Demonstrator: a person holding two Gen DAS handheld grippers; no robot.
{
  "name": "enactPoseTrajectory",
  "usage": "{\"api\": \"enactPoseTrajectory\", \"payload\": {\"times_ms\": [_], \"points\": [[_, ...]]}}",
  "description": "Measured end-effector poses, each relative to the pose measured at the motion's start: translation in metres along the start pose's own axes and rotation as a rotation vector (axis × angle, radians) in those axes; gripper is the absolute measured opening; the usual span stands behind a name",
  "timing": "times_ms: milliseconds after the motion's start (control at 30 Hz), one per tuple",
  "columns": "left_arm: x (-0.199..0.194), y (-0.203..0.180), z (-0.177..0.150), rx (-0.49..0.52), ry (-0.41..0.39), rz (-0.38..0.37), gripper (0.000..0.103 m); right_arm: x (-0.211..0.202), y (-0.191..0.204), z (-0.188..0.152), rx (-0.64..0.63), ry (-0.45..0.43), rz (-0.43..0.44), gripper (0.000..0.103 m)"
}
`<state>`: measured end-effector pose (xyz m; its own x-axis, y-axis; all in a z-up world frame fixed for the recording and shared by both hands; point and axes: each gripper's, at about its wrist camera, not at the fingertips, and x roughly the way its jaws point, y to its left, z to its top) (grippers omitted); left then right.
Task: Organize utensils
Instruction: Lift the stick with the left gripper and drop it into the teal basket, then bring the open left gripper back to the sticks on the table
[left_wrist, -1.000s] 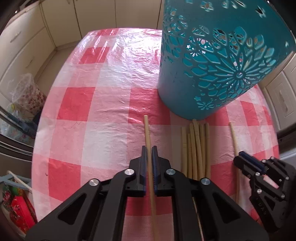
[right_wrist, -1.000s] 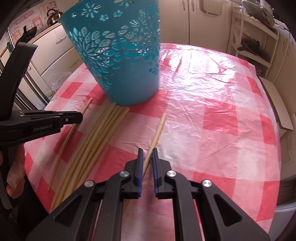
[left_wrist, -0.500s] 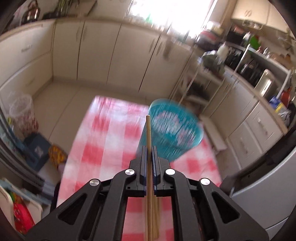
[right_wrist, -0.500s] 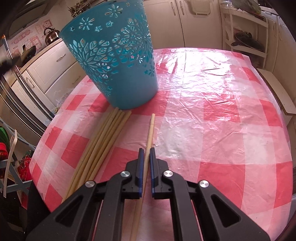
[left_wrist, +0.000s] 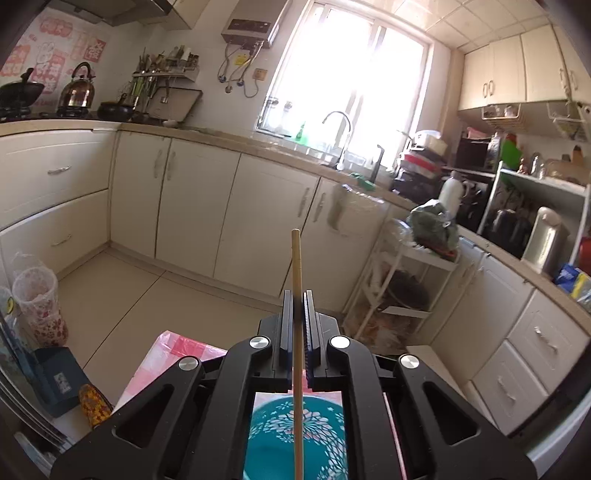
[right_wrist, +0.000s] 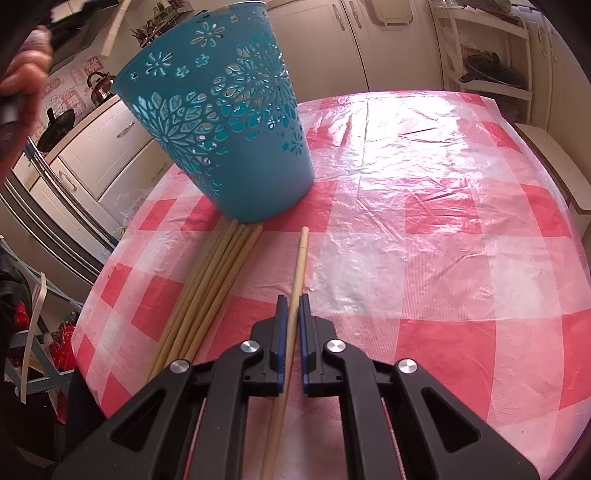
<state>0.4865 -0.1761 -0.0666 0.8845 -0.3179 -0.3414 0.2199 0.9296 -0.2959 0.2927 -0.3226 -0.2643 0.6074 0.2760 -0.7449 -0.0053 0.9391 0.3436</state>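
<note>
The chopstick in your left tool stands upright, clamped between the jaws, its lower length hanging over the open mouth of the teal basket below. It is a thin, stiff, light wooden stick, smooth enough to swivel or slip if the clamp eases, so hold it near the middle as you do now and keep it plumb while it goes down into the basket.

Your right tool sits low over the tabletop with a second chopstick lying between its jaws; the jaws stand close on either side of it, but a sliver of gap shows, and you cannot tell from here whether they bite yet. This stick lies flat on the slick plastic check cloth, so it will likely skate or roll if nudged; close squarely across its width, toward the middle of its length, so it does not tip when raised.

Just left of it a bundle of chopsticks lies side by side, their far ends touching the foot of the basket, which looks tilted only through the lens
</note>
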Motion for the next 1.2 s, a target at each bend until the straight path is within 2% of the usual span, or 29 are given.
{"api": "enactPoseTrajectory", "payload": {"times_ms": [133, 400, 433, 467, 500, 533, 567, 633, 700, 833, 967, 1067, 1100, 1200], "points": [[0.031, 0.003, -0.032, 0.016, 0.075, 0.044, 0.005, -0.002, -0.004, 0.0, 0.013, 0.001, 0.016, 0.005], [0.043, 0.01, -0.071, 0.101, 0.235, 0.101, 0.007, -0.002, -0.004, -0.001, 0.016, 0.001, 0.02, 0.006], [0.043, 0.012, -0.072, 0.101, 0.254, 0.107, 0.013, -0.003, -0.005, -0.001, 0.015, 0.001, 0.019, 0.006], [0.041, 0.015, -0.074, 0.101, 0.27, 0.116, 0.023, -0.003, -0.005, -0.001, 0.015, 0.002, 0.02, 0.006], [0.036, 0.018, -0.075, 0.097, 0.273, 0.124, 0.031, -0.003, -0.005, 0.0, 0.015, 0.003, 0.021, 0.007], [0.031, 0.022, -0.074, 0.094, 0.267, 0.133, 0.044, -0.003, -0.005, 0.0, 0.013, 0.005, 0.021, 0.007], [0.023, 0.024, -0.073, 0.091, 0.255, 0.143, 0.052, -0.002, -0.003, 0.0, 0.007, 0.008, 0.017, 0.007], [0.004, 0.033, -0.072, 0.09, 0.236, 0.153, 0.057, -0.001, 0.002, 0.002, -0.009, 0.02, 0.001, 0.009], [-0.01, 0.043, -0.071, 0.086, 0.233, 0.156, 0.06, -0.001, 0.006, 0.003, -0.017, 0.036, -0.006, 0.016], [-0.04, 0.07, -0.078, 0.065, 0.245, 0.171, 0.068, 0.003, 0.017, 0.007, -0.06, 0.069, -0.056, 0.018], [-0.058, 0.1, -0.098, 0.025, 0.293, 0.189, 0.07, 0.007, 0.023, 0.01, -0.09, 0.093, -0.104, 0.016], [-0.064, 0.118, -0.114, 0.0, 0.331, 0.207, 0.07, 0.009, 0.024, 0.012, -0.102, 0.101, -0.139, 0.009], [-0.066, 0.125, -0.121, -0.013, 0.348, 0.213, 0.07, 0.011, 0.026, 0.013, -0.117, 0.1, -0.162, 0.005], [-0.07, 0.138, -0.14, -0.034, 0.391, 0.224, 0.07, 0.018, 0.041, 0.012, -0.216, 0.094, -0.247, 0.006]]}}
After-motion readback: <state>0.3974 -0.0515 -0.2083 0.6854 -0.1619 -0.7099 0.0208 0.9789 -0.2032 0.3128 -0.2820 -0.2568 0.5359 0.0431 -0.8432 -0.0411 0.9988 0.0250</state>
